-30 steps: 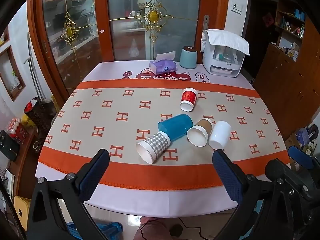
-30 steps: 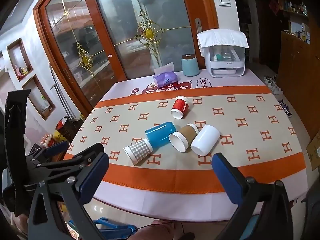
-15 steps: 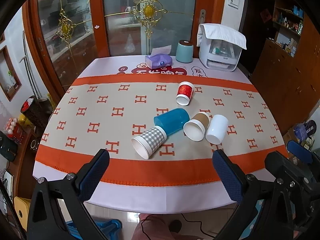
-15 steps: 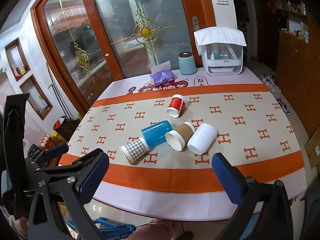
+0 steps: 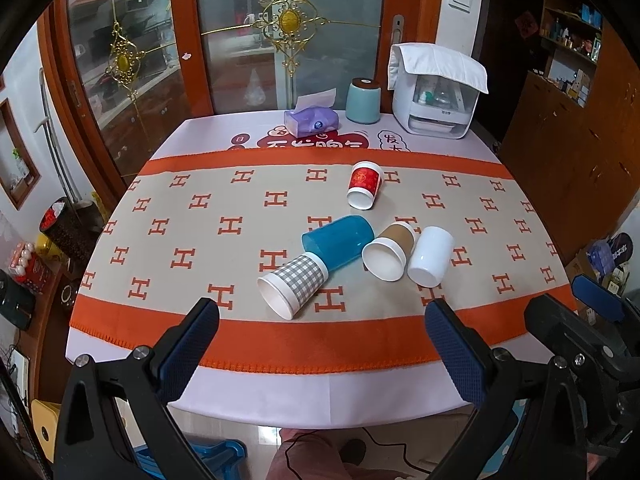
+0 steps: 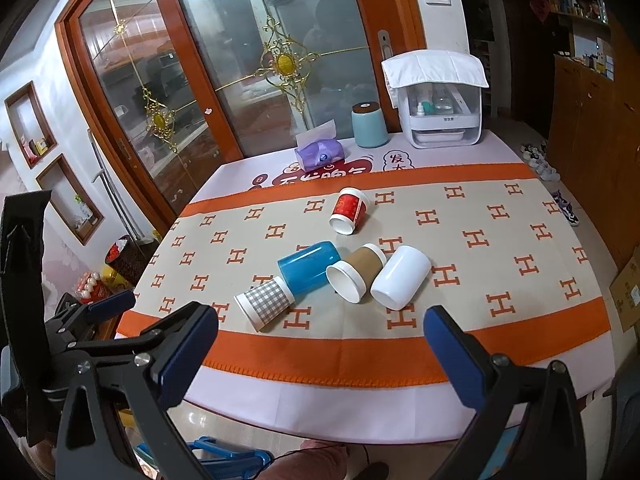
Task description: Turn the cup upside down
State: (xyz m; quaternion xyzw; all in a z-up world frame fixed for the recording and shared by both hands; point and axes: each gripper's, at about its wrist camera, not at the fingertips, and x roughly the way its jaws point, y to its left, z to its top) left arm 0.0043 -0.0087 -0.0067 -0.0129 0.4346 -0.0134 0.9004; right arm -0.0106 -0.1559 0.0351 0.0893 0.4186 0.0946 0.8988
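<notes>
Both claws, left claw (image 5: 322,322) and right claw (image 6: 320,330), spread wide, empty, short of bench (image 5: 360,384). Five cups on sides; checked cup (image 5: 294,283) nearest, 12 o'clock, touching blue cup (image 5: 339,242). Risk: nudged cup rolls, scatters cluster.

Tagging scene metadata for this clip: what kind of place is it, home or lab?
Most likely a home dining room. A table under an orange patterned cloth sits before sliding glass doors, with a tissue box and a small countertop appliance on it, and wooden shelving along the wall.
</notes>
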